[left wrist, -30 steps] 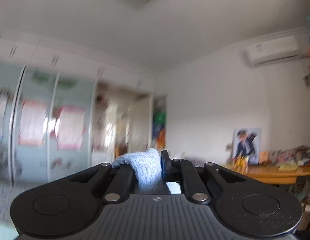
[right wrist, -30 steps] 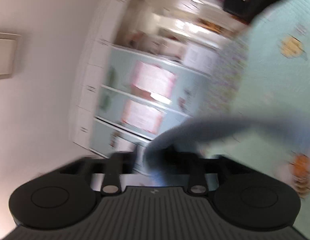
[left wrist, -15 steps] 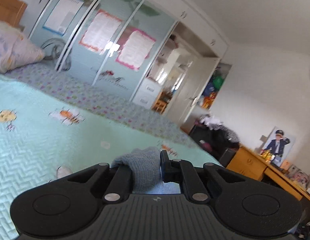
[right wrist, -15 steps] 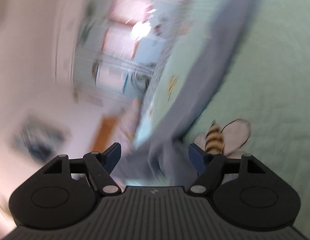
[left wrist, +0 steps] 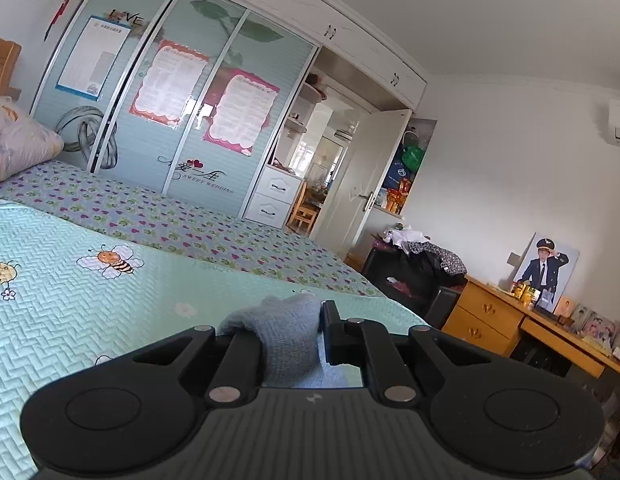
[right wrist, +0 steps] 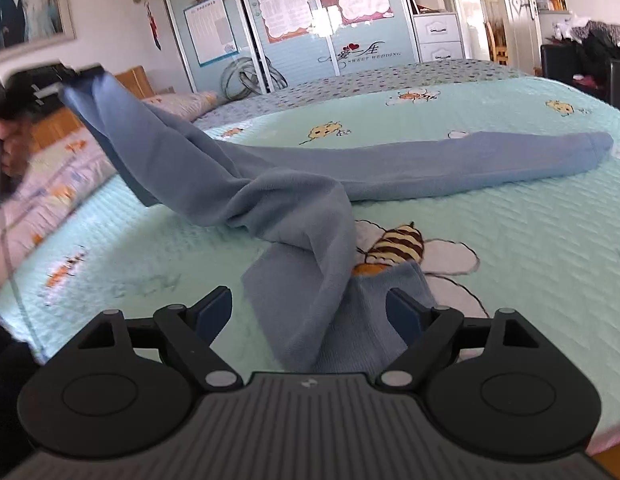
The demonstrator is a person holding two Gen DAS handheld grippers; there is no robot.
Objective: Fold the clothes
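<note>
**Two grippers, one now letting go**

One second ago the right gripper (right wrist: 310, 310) was clenching the blue trousers (right wrist: 302, 184); now its jaws are opening, cloth lying loose between them on the bedspread (right wrist: 529, 240). Left gripper (left wrist: 288, 338) is still clamping the bunched trousers (left wrist: 288, 336), now lower over the bed.

Bee-print bedspread (right wrist: 529, 240), wardrobe (left wrist: 182, 112), desk (left wrist: 509, 320)
</note>
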